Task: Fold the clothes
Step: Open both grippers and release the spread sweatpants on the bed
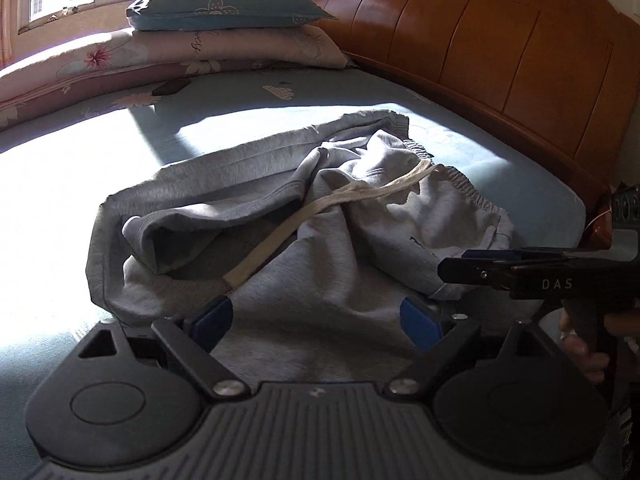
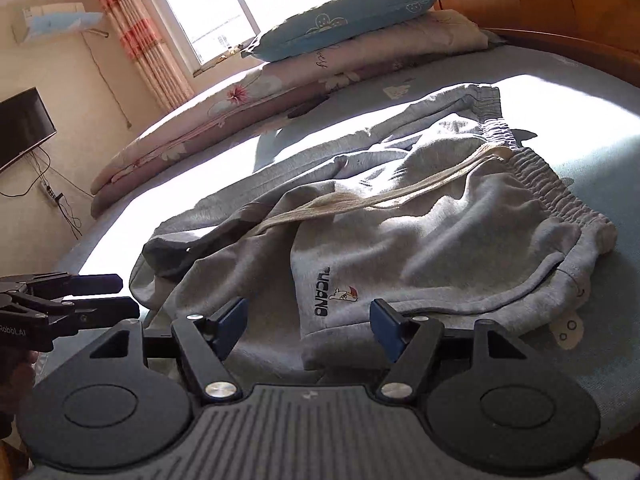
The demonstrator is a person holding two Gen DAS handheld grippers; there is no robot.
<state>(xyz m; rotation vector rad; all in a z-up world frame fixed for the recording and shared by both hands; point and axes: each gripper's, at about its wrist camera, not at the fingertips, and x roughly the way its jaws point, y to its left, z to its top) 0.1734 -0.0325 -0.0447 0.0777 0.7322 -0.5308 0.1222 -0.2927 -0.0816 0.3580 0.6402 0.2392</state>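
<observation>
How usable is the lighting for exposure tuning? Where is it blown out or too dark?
Left wrist view: sunlit sheet at left is blown out, headboard bowed by fisheye. Right wrist view: window overexposed, hard sun patch beside the grey sweatpants, whose folds cast dark shadows.

Your left gripper (image 1: pixel 316 322) hangs with jaws spread and nothing between them over the near edge of the crumpled grey sweatpants (image 1: pixel 280 216) on the blue bed (image 1: pixel 500 168), while your right gripper (image 1: pixel 452 268) reaches in from the right.

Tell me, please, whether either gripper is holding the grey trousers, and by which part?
Nothing is held: the left gripper and right gripper both stand open above the grey trousers.
</observation>
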